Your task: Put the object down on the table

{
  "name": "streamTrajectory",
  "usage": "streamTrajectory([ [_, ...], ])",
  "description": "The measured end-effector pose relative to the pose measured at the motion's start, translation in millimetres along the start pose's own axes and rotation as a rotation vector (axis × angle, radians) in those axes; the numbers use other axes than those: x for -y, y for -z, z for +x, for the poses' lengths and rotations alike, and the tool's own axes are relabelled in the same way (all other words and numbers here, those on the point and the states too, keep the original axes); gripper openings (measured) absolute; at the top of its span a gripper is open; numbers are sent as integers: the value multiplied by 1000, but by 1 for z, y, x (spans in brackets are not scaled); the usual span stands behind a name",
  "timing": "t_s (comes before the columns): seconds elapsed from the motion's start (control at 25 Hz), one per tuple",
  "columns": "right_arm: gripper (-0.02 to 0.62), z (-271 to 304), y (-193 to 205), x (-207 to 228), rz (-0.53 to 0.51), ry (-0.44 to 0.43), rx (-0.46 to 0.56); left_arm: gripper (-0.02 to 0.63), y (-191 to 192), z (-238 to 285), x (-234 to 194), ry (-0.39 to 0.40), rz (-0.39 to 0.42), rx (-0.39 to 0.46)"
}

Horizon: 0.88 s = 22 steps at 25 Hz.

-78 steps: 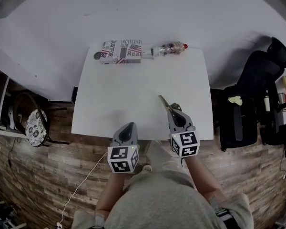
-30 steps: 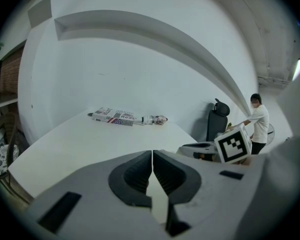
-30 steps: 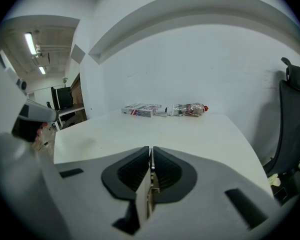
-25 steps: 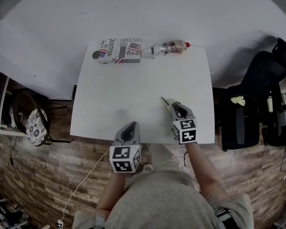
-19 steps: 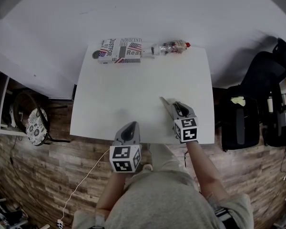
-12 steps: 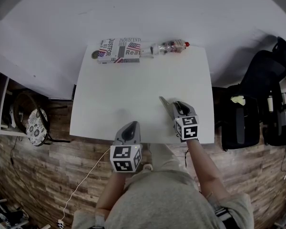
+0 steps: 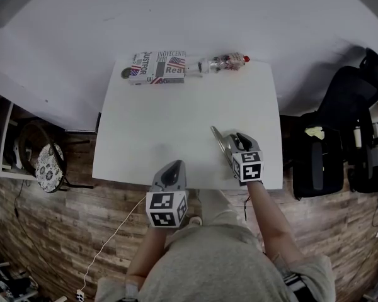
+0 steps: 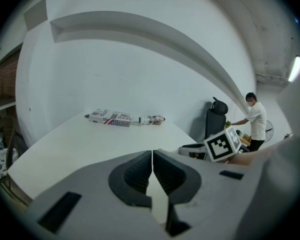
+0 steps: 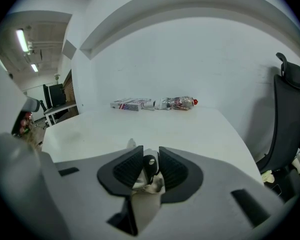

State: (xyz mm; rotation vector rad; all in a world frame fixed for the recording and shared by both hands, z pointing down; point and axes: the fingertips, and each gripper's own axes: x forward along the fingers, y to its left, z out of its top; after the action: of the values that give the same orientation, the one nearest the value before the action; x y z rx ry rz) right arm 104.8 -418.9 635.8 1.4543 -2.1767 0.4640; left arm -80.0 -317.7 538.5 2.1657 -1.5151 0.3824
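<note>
On my right gripper (image 9: 150, 159) the jaws have just been opening, loose around the metal tool (image 7: 217, 135), seemingly down on the table (image 7: 176, 118), near right; my left gripper (image 8: 152, 166) is closed, empty.

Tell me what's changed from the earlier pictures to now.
The right tongs sank toward the table, and their jaws have just been opening. The metal tool lies between them, apparently no longer clamped. The left tongs stayed shut and empty at the near edge. The printed box and bottle at the far edge did not move.
</note>
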Motion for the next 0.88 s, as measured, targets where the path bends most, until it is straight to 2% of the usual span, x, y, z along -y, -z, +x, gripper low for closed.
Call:
streamTrajectory([
  [0.32, 104, -6, -9, 1, -15, 44, 5, 10, -2, -10, 4, -1, 5, 16],
  [0.88, 115, -70, -30, -32, 1, 21, 116, 9, 0, -49, 17, 12, 22, 53],
])
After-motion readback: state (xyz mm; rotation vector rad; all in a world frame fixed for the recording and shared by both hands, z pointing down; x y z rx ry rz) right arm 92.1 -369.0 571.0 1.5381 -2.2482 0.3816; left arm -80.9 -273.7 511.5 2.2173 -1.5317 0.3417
